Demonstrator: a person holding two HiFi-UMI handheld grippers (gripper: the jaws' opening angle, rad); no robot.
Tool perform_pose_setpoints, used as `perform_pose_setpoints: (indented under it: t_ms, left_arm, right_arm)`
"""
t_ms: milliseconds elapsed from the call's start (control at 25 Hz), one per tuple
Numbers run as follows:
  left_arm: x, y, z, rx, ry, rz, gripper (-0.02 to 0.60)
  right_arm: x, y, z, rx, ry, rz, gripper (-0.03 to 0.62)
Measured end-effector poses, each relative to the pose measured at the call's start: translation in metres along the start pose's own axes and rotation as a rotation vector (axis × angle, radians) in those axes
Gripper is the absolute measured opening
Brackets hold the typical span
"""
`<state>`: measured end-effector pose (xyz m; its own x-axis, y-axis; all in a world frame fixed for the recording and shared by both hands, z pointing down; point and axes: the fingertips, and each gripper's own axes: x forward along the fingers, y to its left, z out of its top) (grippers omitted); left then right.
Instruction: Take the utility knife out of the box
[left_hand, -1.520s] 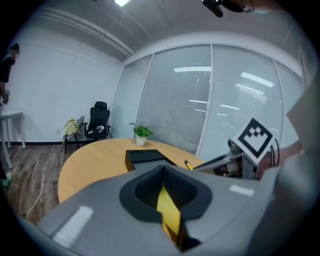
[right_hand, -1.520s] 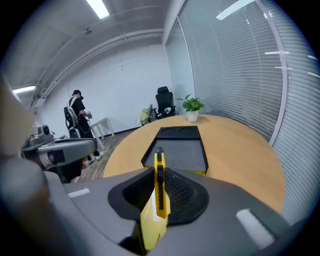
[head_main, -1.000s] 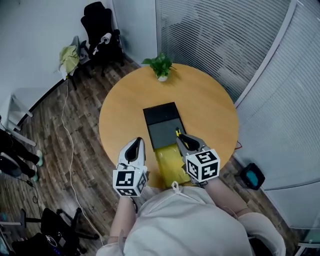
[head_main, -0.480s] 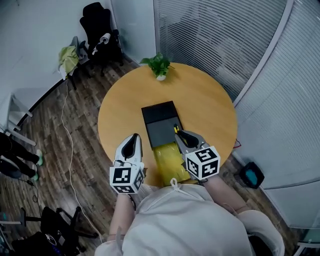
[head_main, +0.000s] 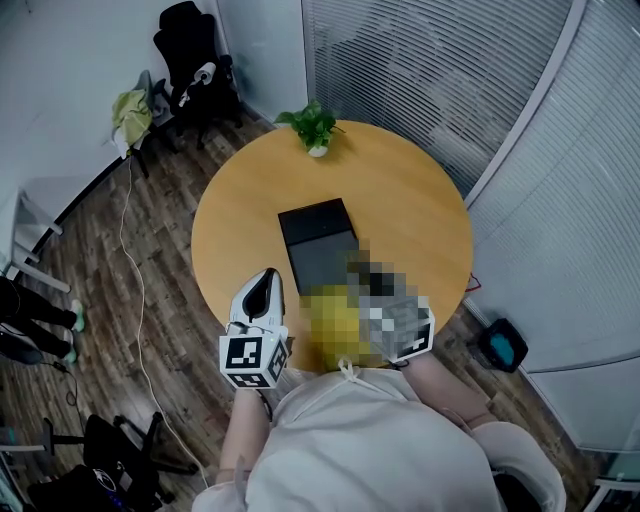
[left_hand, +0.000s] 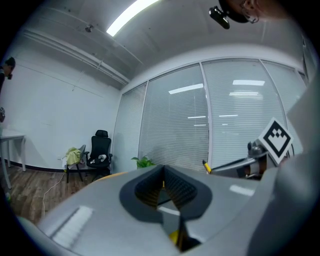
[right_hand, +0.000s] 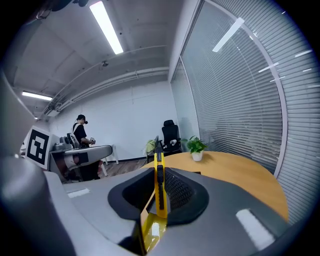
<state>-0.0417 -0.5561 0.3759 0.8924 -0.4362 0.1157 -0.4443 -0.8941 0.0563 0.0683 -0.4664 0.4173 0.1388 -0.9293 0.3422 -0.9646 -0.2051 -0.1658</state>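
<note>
The yellow utility knife (right_hand: 159, 180) stands on edge between the jaws of my right gripper (right_hand: 159, 172), which is shut on it, and its tip pokes out past the fingertips. In the left gripper view that tip (left_hand: 205, 166) shows ahead of the right gripper. The black box (head_main: 318, 242) lies open in the middle of the round table (head_main: 410, 200), just beyond both grippers. My left gripper (head_main: 266, 274) hovers over the table's near left edge, shut and holding nothing. In the head view a mosaic patch hides the right gripper's jaws.
A potted plant (head_main: 314, 130) stands at the table's far edge. A yellow sheet (right_hand: 150, 231) lies under the right jaws near the front edge. An office chair (head_main: 195, 50) is beyond the table at left, and a glass wall with blinds (head_main: 450, 70) runs along the right.
</note>
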Motion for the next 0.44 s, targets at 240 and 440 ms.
perform_pose_setpoints:
  t_ms: [240, 440]
  left_arm:
    - [-0.0017, -0.0033, -0.0062, -0.001, 0.017, -0.008, -0.003]
    - [0.0009, -0.0053, -0.0031, -0.001, 0.009, -0.011, -0.003]
  right_arm:
    - [-0.0008, 0.0022, -0.0049, 0.003, 0.007, -0.005, 0.064]
    - [0.0011, -0.0002, -0.0016, -0.005, 0.004, -0.025, 0.064]
